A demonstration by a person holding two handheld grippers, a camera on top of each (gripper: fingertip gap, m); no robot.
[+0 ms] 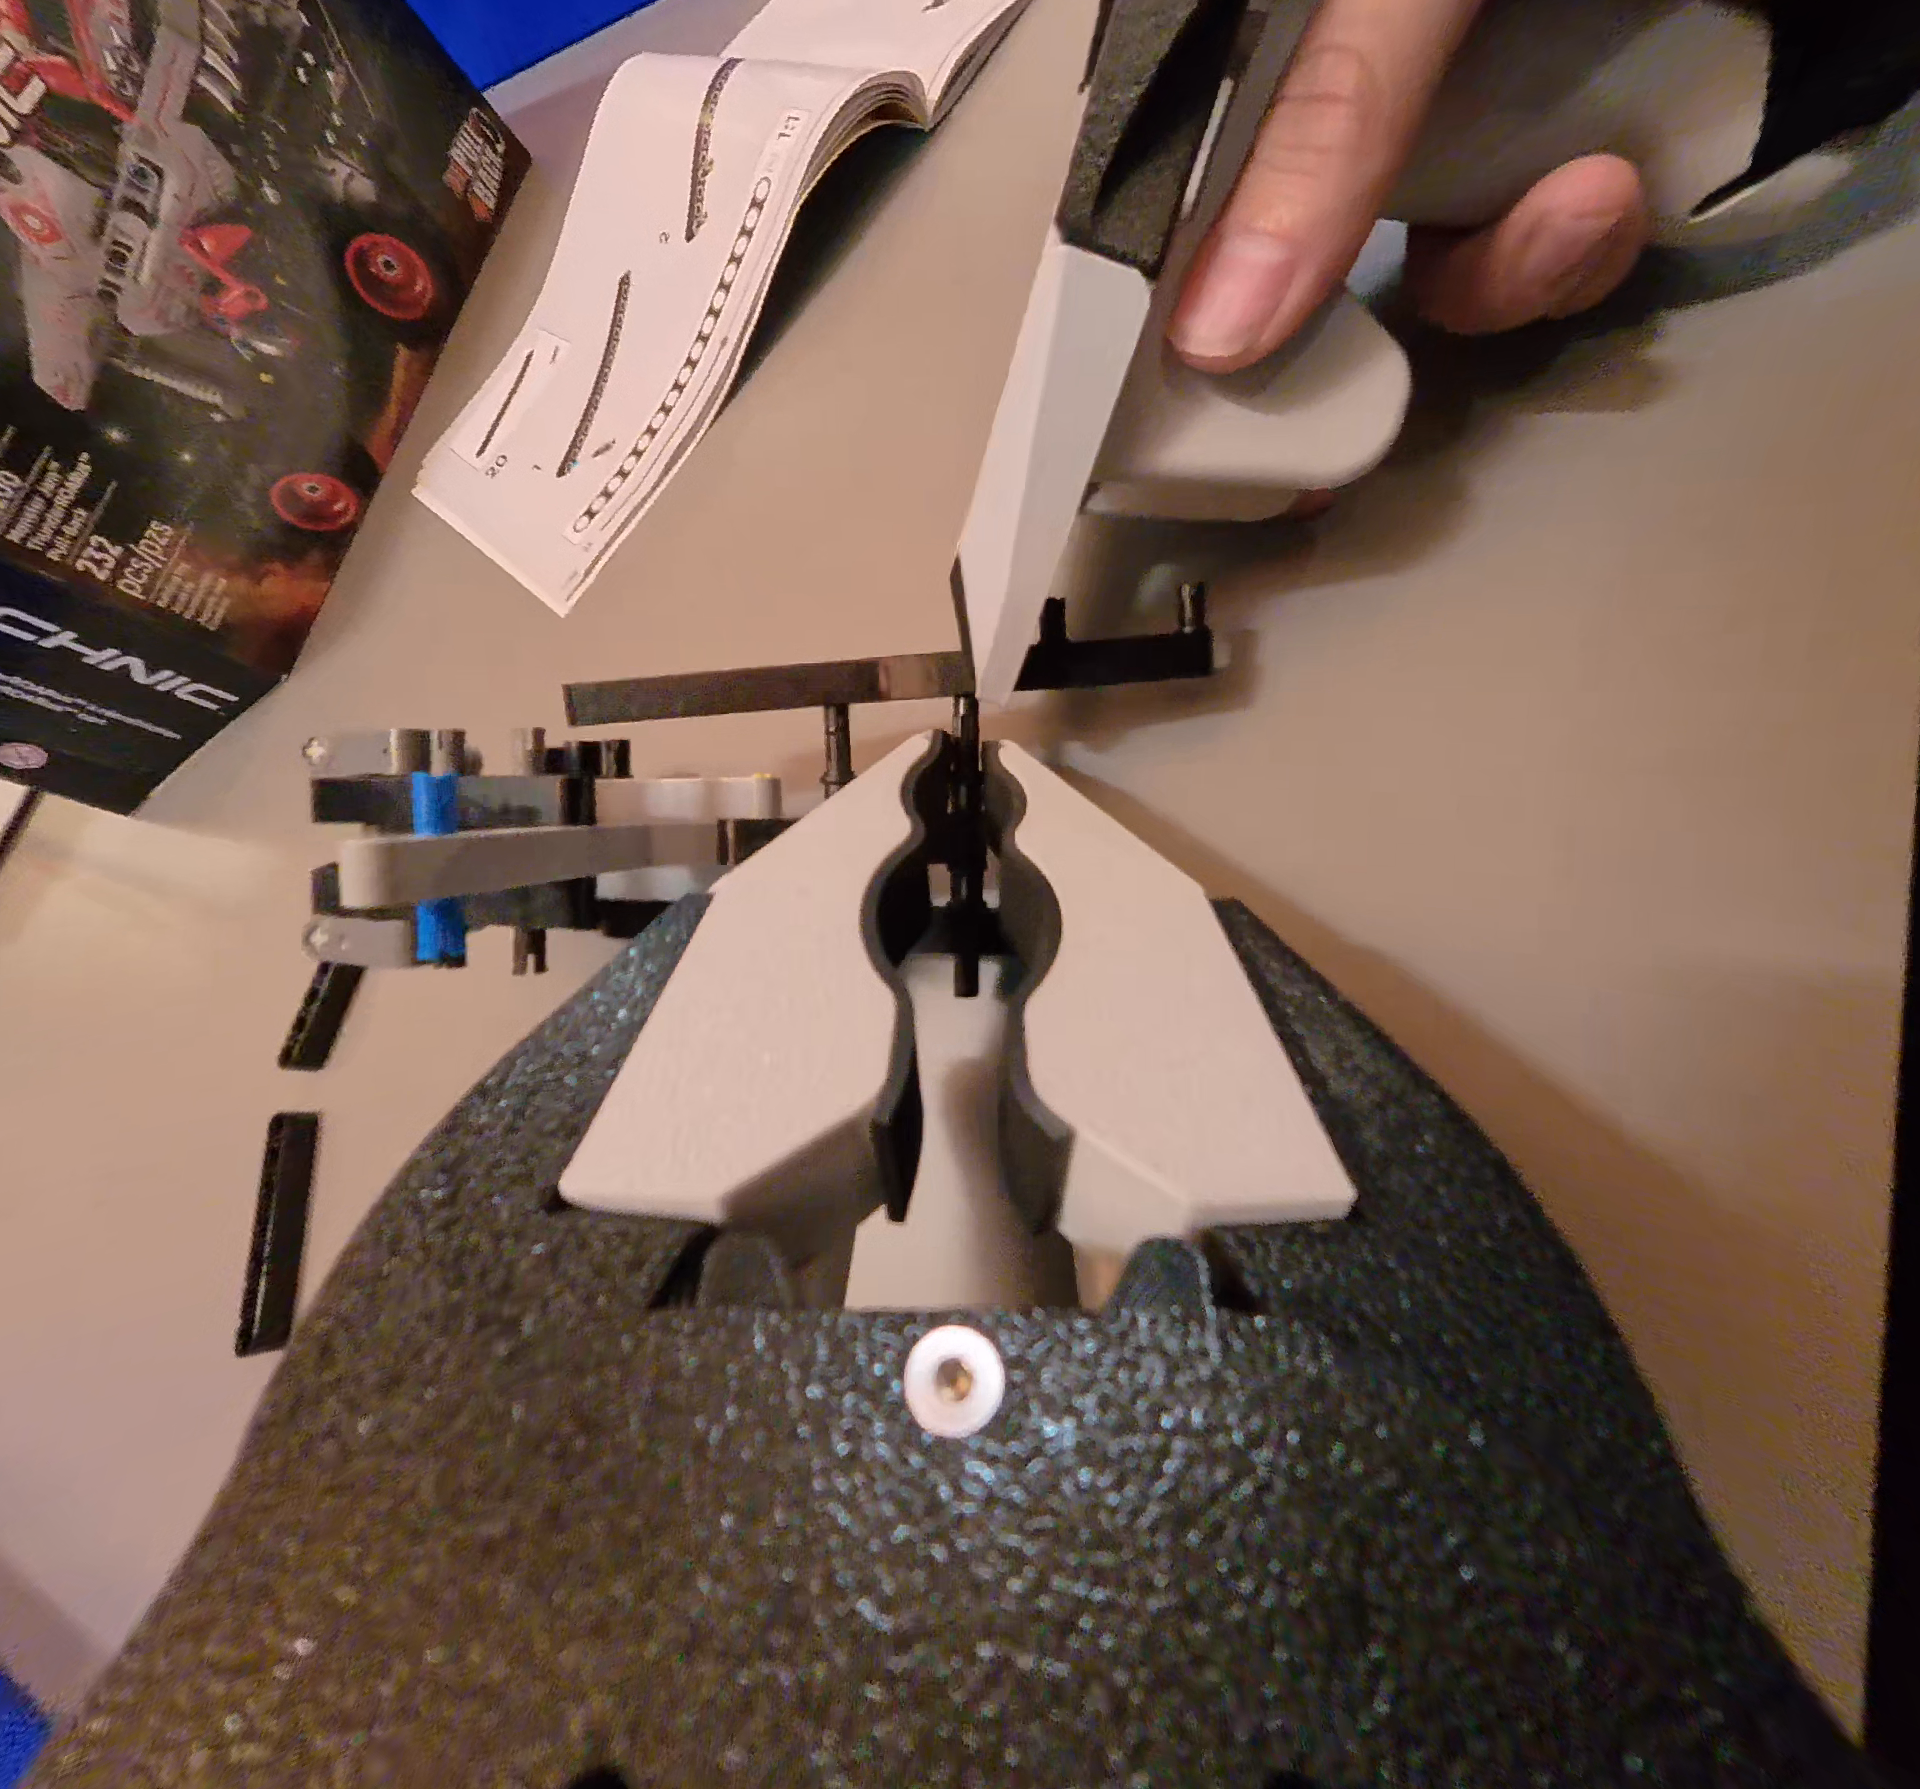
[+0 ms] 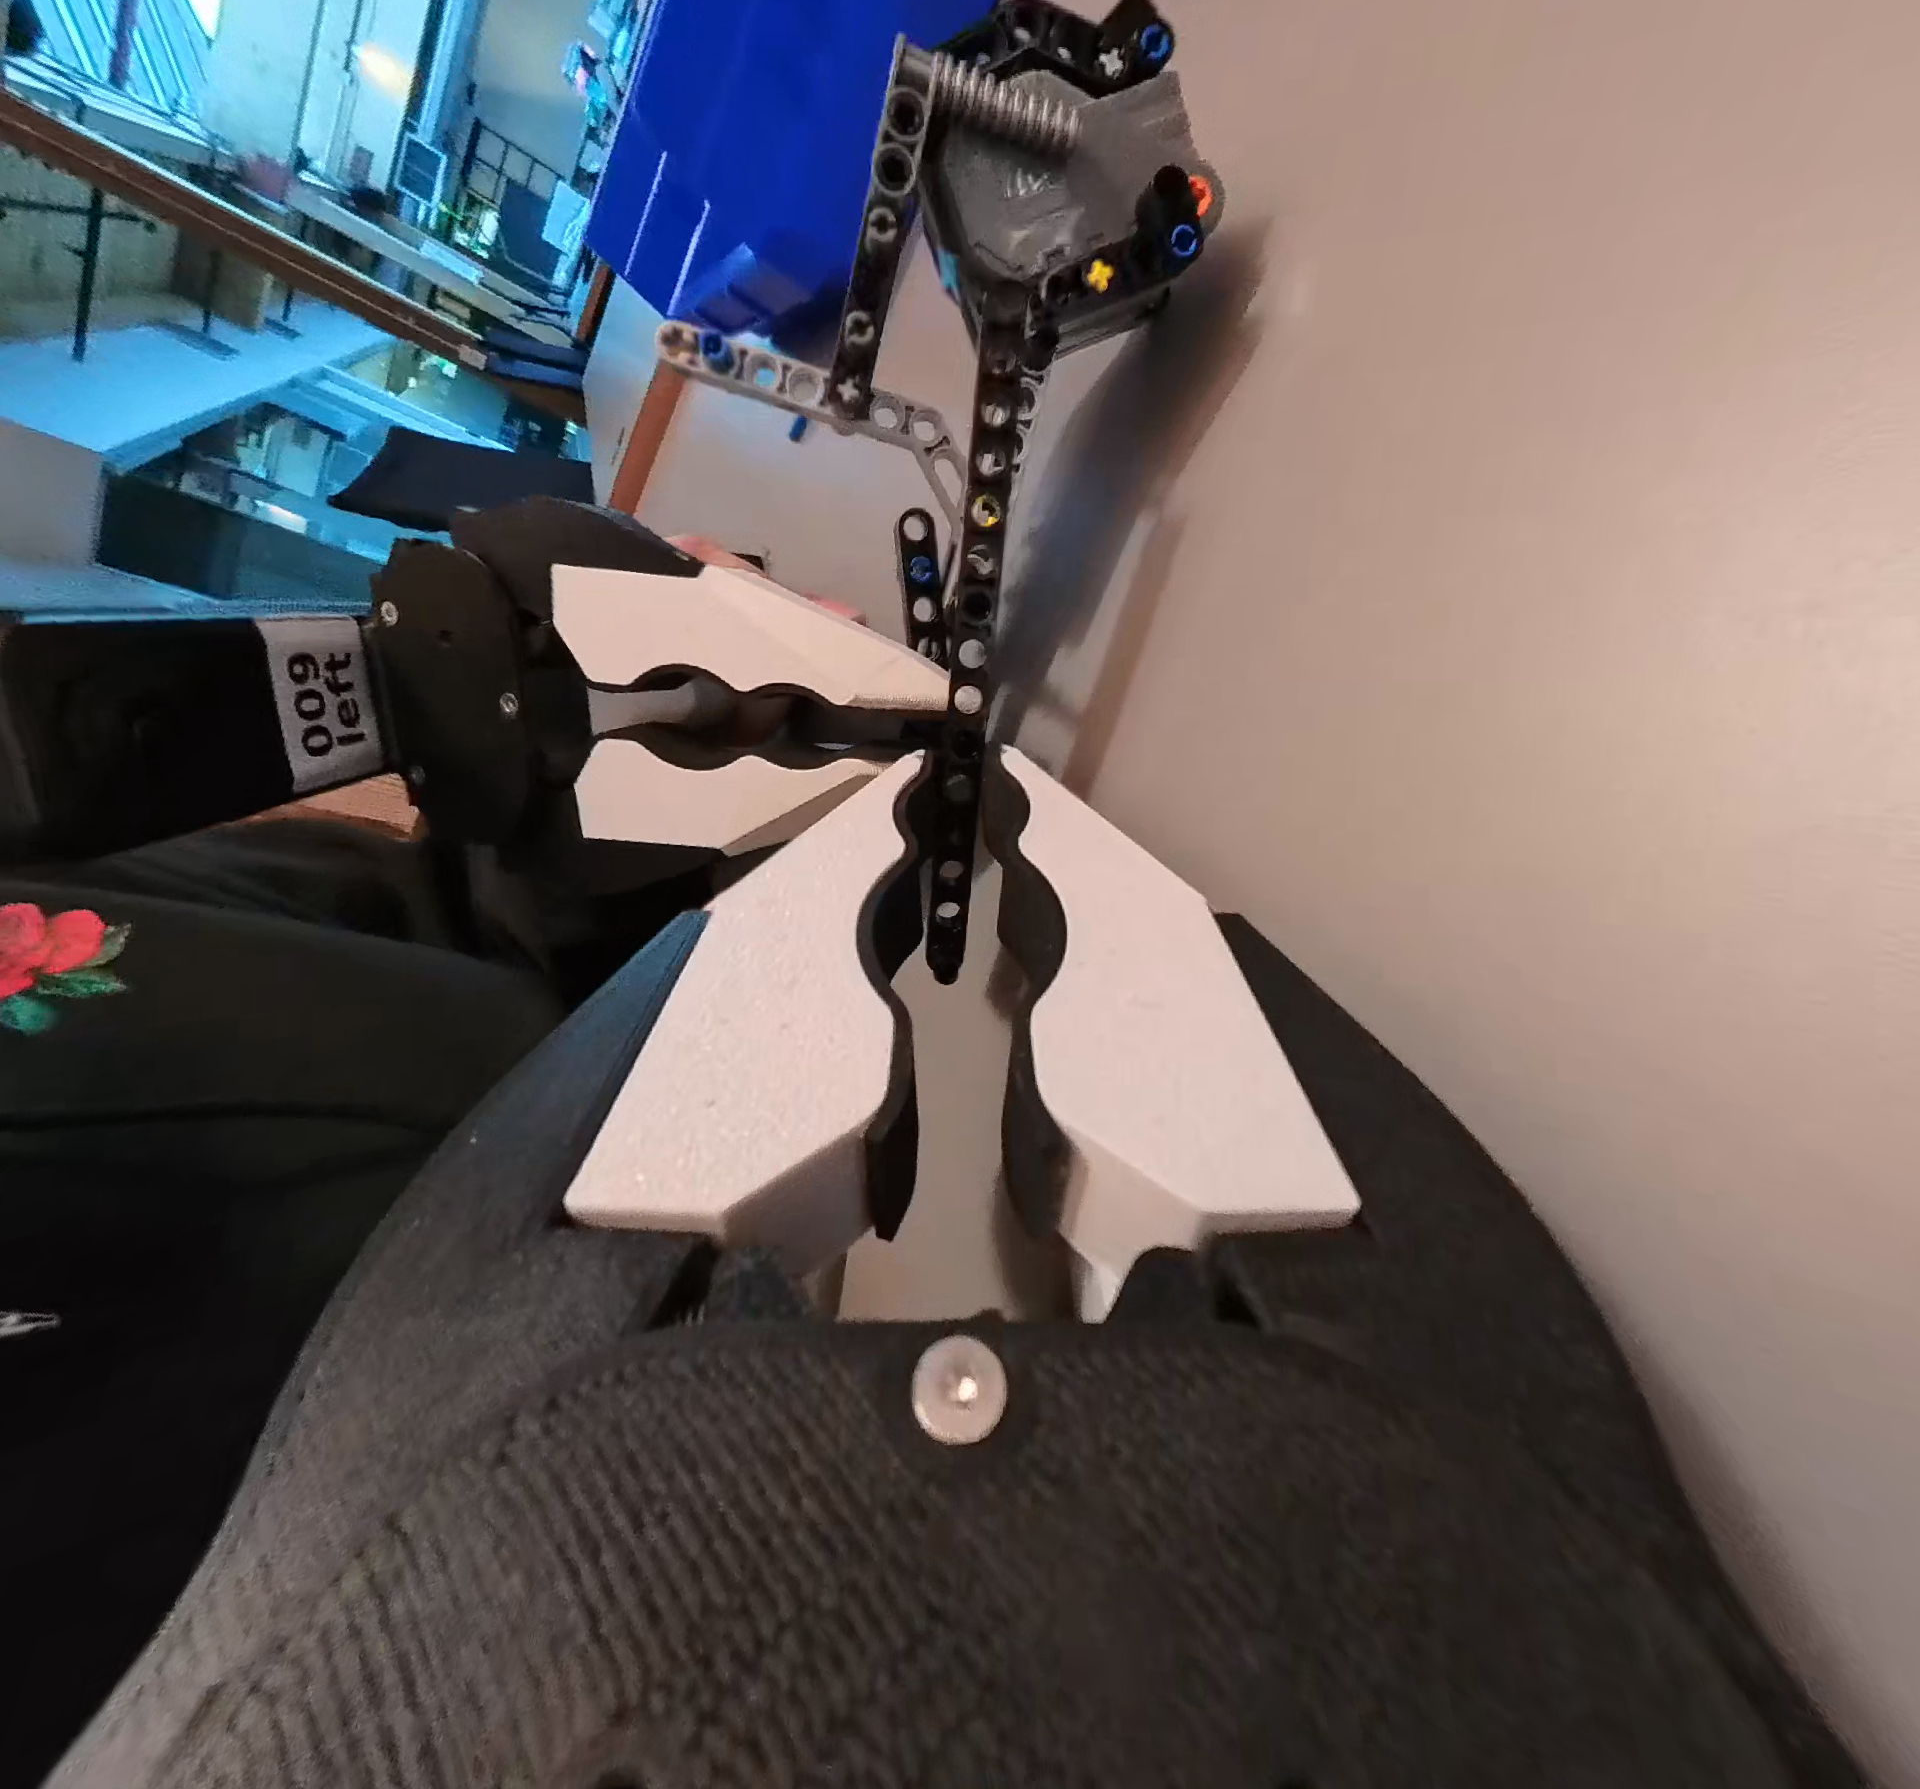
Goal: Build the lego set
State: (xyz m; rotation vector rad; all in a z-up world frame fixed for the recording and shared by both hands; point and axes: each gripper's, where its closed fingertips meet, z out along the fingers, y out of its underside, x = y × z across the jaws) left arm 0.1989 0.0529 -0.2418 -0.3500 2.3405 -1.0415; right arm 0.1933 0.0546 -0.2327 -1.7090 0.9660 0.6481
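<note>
— Where's the model right now?

— Held over the table (image 1: pixel 1558 908), caught between the two tools. The long black beam (image 2: pixel 971 659) is what both have hold of. In the right wrist view its long axis runs straight away from the right gripper (image 2: pixel 961 773), lined up with the fingers, with the near end sitting back between them.

— So the fingers are pressed together on it?

— Yes, the right pair is pinched on the beam near its end. The left gripper (image 2: pixel 894 726) comes in from the side, crosswise to the beam, and its tips meet the beam just ahead of the right one's.

— And in the left wrist view?

— There the beam (image 1: pixel 769 690) lies sideways across the picture. The left gripper (image 1: pixel 966 752) has its fingers nearly closed around black pins under the beam. Whether it grips the beam itself or just a pin, I can't tell.

— The heavy end?

— The grey motor block (image 2: pixel 1049 181) with its spring is at the far end, away from the right gripper. A booklet (image 1: pixel 727 285) lies open beyond, beside the box (image 1: pixel 208 285).
</note>
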